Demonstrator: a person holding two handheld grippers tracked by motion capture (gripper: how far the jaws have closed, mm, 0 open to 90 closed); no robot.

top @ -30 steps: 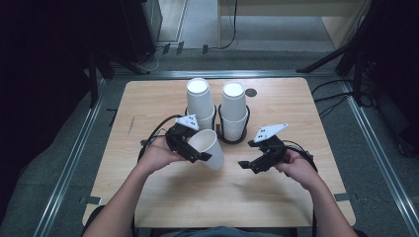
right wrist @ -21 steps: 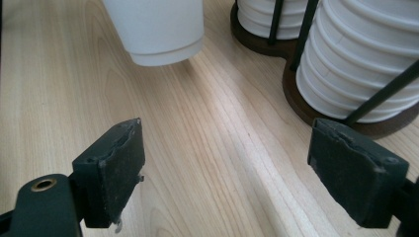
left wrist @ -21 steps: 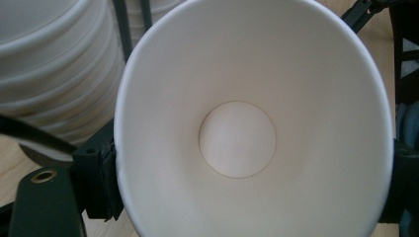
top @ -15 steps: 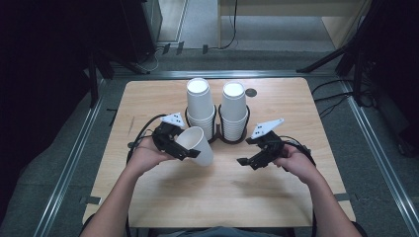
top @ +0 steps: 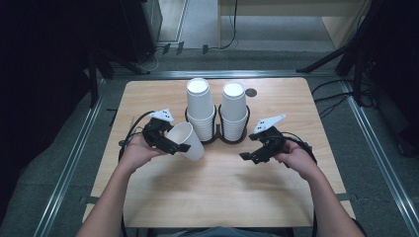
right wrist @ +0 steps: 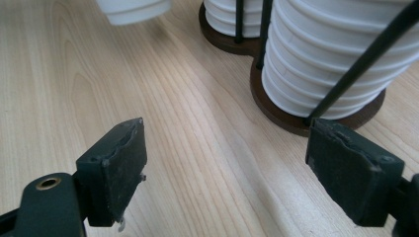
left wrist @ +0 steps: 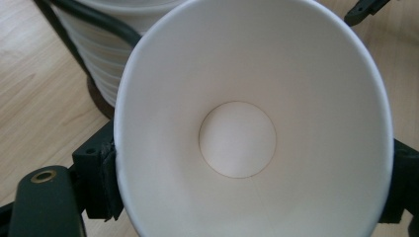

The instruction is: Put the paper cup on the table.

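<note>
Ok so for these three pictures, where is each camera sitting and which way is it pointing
High view: above the person's side of the table, looking forward and down; forearms, both hands, left gripper and right gripper show.
Left gripper view: rides the left gripper, looking into the mouth of the paper cup clamped between its jaws.
Right gripper view: rides the right gripper, low over the tabletop; its open jaws frame bare wood.
Shared: all three show the cup stacks in the black wire holder.

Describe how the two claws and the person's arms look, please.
Both the left claw and the right claw are black, each topped by a grey three-cornered plate with dark dots. Black cables trail from them. Their jaws carry flat, worn black pads. The forearms are bare, without sleeves.
</note>
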